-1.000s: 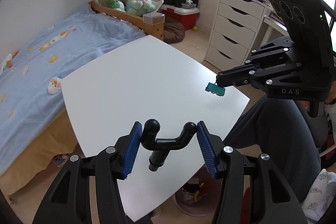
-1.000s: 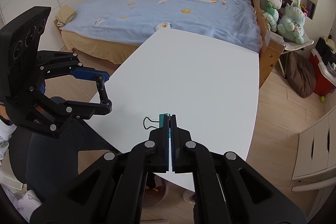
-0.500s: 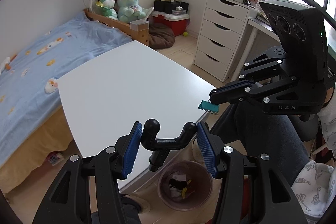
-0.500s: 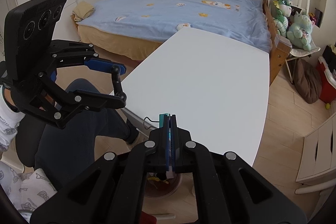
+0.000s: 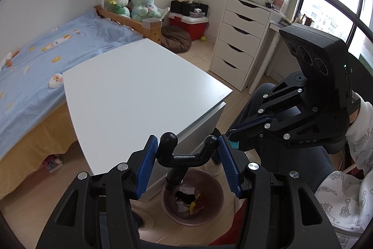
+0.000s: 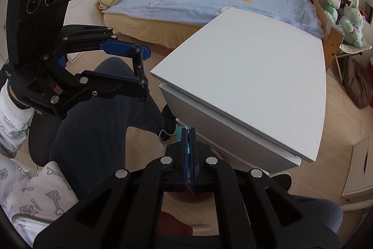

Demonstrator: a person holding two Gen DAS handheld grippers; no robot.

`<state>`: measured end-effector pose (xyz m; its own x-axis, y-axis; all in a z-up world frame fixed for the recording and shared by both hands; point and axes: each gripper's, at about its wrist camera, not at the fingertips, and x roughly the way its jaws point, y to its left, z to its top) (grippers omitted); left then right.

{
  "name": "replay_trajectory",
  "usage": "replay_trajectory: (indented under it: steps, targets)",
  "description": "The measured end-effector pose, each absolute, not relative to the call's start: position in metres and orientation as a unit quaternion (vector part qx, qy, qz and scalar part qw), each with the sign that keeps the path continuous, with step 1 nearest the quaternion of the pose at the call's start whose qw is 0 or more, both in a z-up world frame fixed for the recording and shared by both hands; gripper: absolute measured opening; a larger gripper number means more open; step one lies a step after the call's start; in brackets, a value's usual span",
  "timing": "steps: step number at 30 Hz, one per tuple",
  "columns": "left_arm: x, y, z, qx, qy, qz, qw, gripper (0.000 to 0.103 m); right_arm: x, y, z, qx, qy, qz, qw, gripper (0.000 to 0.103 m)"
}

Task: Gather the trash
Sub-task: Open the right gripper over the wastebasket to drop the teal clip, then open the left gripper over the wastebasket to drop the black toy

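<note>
The left tool (image 5: 185, 163) is clenched on a black Y-shaped plastic piece (image 5: 184, 156), its 2 knobbed arms pressed against the blue pads (image 5: 145, 166). The piece hangs off the near edge of the white tabletop (image 5: 130, 95), above a round bin (image 5: 209, 196) on the floor that already holds scraps. The right tool (image 6: 189, 146) is pinched tight on a teal binder clip (image 6: 179, 133) whose wire handle sticks out to the left; in the left wrist view the clip (image 5: 234, 144) sits just beside the left tool's right pad, possibly touching it. The right tool seems to be over the bin as well, though its own body hides most of it.
</note>
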<state>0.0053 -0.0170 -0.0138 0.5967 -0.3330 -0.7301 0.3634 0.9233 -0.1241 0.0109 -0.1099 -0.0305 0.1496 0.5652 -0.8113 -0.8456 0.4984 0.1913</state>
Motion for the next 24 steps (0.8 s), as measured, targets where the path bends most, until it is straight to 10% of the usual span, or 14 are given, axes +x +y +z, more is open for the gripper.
replay_trajectory:
  steps: [3, 6, 9, 24]
  targets:
    - [0.003, -0.015, -0.016, 0.016, 0.407, -0.193, 0.893, 0.052, 0.009, -0.109, -0.032, -0.155, 0.449, 0.481, 0.737, 0.008]
    - [0.001, -0.015, -0.017, 0.015, 0.409, -0.193, 0.892, 0.052, 0.012, -0.110, -0.030, -0.151, 0.446, 0.474, 0.744, 0.069]
    - [-0.003, -0.016, -0.018, 0.013, 0.410, -0.193, 0.891, 0.052, 0.016, -0.115, -0.027, -0.130, 0.444, 0.464, 0.755, 0.091]
    - [-0.013, -0.028, -0.022, 0.015, 0.414, -0.206, 0.887, 0.053, 0.021, -0.138, -0.023, -0.113, 0.452, 0.380, 0.799, 0.099]
